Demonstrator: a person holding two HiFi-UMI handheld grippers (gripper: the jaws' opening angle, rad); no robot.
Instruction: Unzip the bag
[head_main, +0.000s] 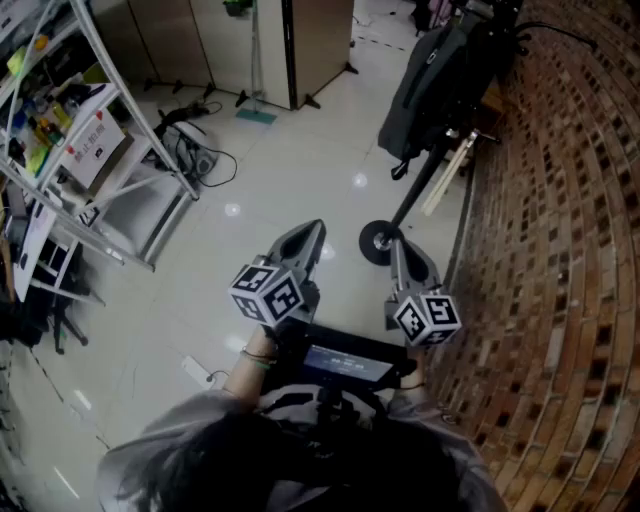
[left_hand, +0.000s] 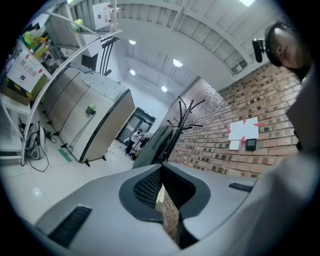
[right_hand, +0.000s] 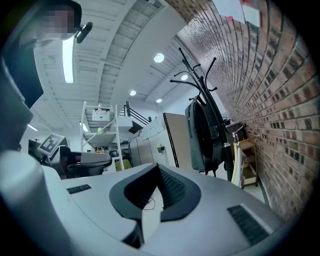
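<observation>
Brick wall (head_main: 560, 250) is lining our right, where the bag (head_main: 432, 75) is hanging from a coat rack (head_main: 422, 188), well ahead. We are holding left tongs (head_main: 308, 238) and right tongs (head_main: 398, 252) closed, empty. Arriving shut, we are risking shoving the bag swinging, missing its zipper.

No legible text (shelf sign (head_main: 95, 143) too blurred)

Two grippers, left gripper (head_main: 305, 238) and right gripper (head_main: 400, 252), near one coat stand (head_main: 418, 192) carrying one bag (head_main: 430, 80); one shelf rack (head_main: 120, 160) well left of that stand, one brick wall (head_main: 570, 250) just right of it.
</observation>
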